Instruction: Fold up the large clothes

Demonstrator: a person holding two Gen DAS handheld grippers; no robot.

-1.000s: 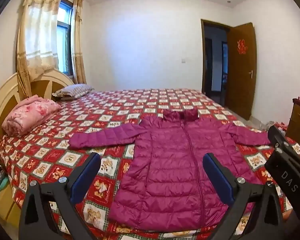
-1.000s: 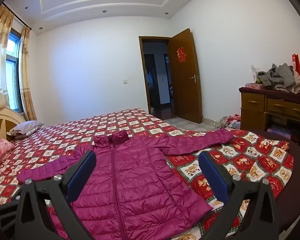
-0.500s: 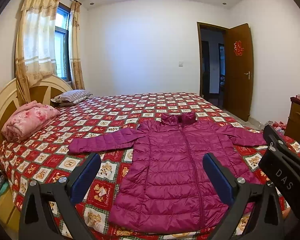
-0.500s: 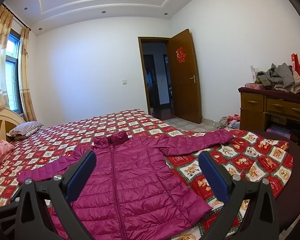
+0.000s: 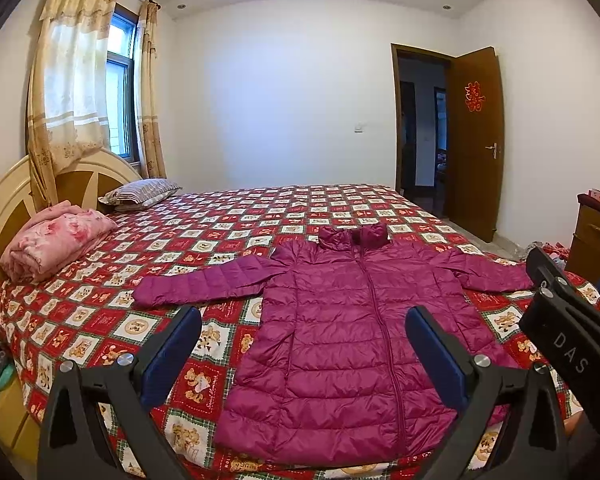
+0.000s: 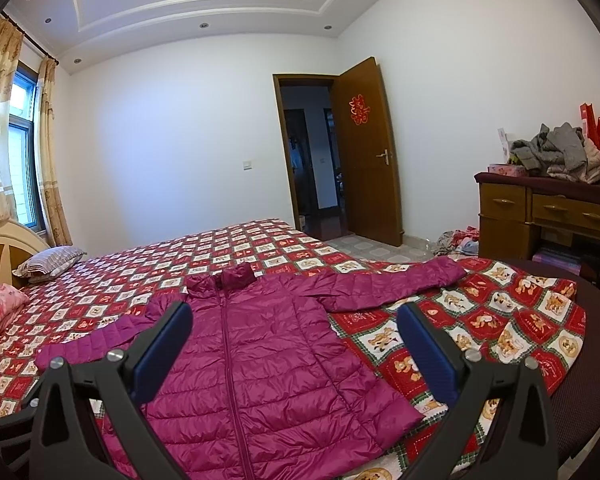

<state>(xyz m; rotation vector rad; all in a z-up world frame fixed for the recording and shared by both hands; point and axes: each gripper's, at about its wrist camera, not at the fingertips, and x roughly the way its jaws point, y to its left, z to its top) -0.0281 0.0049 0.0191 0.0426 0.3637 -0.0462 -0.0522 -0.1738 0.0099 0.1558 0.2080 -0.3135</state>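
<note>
A magenta quilted down jacket [image 5: 340, 340] lies flat and zipped on the bed, collar away from me, both sleeves spread out sideways; it also shows in the right wrist view [image 6: 268, 360]. My left gripper [image 5: 302, 344] is open and empty, held above the jacket's lower left part. My right gripper [image 6: 294, 340] is open and empty, held above the jacket's right side. Part of the right gripper's body shows at the right edge of the left wrist view [image 5: 560, 328].
The bed has a red checked bear-pattern cover [image 5: 100, 320]. A folded pink quilt [image 5: 52, 244] and a striped pillow [image 5: 140, 192] lie by the headboard. A wooden dresser [image 6: 548, 216] piled with clothes stands on the right. A brown door [image 6: 368, 152] is open.
Both cameras have tilted slightly, so the jacket sits a little lower in view. Both grippers stay open and the jacket has not moved.
</note>
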